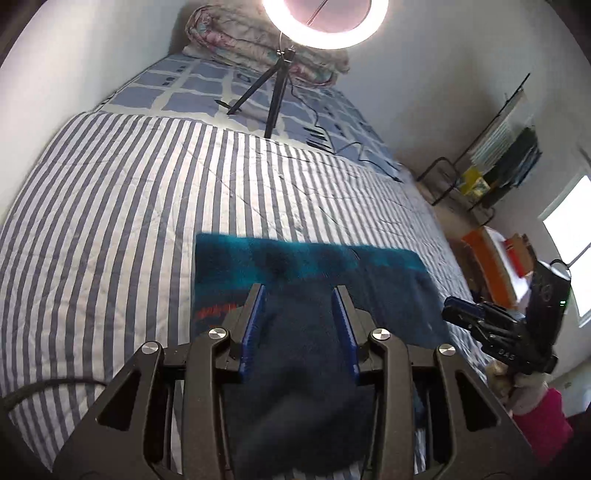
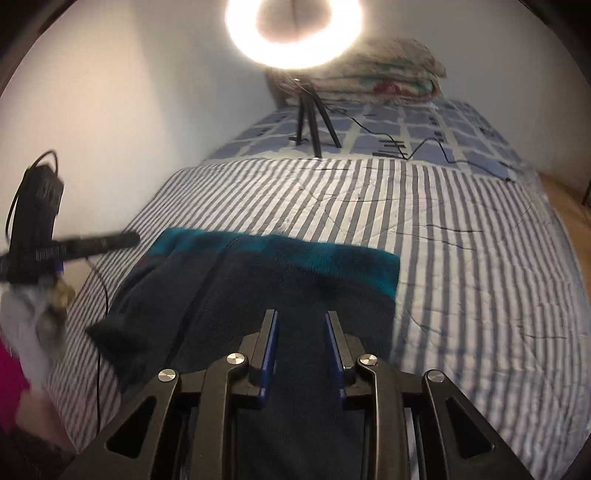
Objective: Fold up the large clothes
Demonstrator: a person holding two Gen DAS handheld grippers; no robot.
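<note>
A dark navy fleece garment (image 1: 314, 306) with a teal band along its far edge lies partly folded on the striped bedcover (image 1: 122, 206). My left gripper (image 1: 299, 291) is open, its blue pads (image 1: 255, 321) either side of the navy cloth, which runs back between the fingers. My right gripper (image 2: 301, 317) is open too, over the garment (image 2: 280, 280) near its right end. The right gripper also shows in the left wrist view (image 1: 458, 310) at the garment's right edge. The left gripper shows blurred in the right wrist view (image 2: 125, 238).
A ring light (image 1: 325, 26) on a black tripod (image 1: 273, 99) stands on the blue checked sheet (image 1: 207, 88), with a cable trailing right. Folded quilts (image 1: 258, 44) lie at the bed's head. A rack with clothes (image 1: 502, 162) and orange boxes (image 1: 487, 258) stand right of the bed.
</note>
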